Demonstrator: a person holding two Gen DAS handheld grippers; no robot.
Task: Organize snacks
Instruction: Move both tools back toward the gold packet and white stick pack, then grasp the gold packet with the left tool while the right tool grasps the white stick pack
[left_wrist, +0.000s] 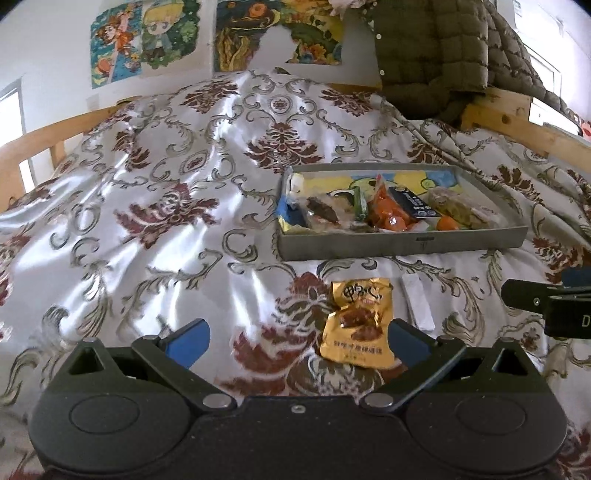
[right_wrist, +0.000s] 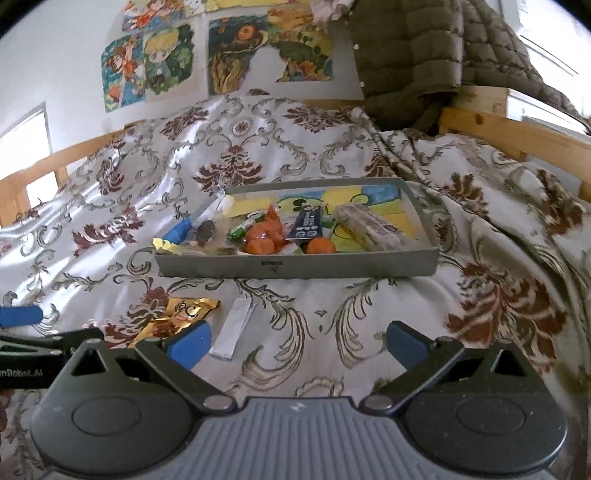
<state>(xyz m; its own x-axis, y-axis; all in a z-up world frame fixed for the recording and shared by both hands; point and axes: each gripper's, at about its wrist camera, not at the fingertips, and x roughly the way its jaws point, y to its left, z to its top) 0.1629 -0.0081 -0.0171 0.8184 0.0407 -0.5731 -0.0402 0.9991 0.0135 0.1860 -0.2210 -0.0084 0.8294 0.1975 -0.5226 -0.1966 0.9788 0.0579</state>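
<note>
Both grippers, left (left_wrist: 299, 341) and right (right_wrist: 299, 341), are hovering with fingers apart over the bed (left_wrist: 147, 221), a gold snack packet (left_wrist: 356, 323) lying before the gray tray (left_wrist: 402, 243) of snacks.

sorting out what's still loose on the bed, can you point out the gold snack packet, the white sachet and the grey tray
gold snack packet (left_wrist: 356, 323), left wrist view, middle of its printed front.
white sachet (right_wrist: 233, 328), right wrist view, middle of the flat strip.
grey tray (right_wrist: 295, 266), right wrist view, near outer wall.
</note>
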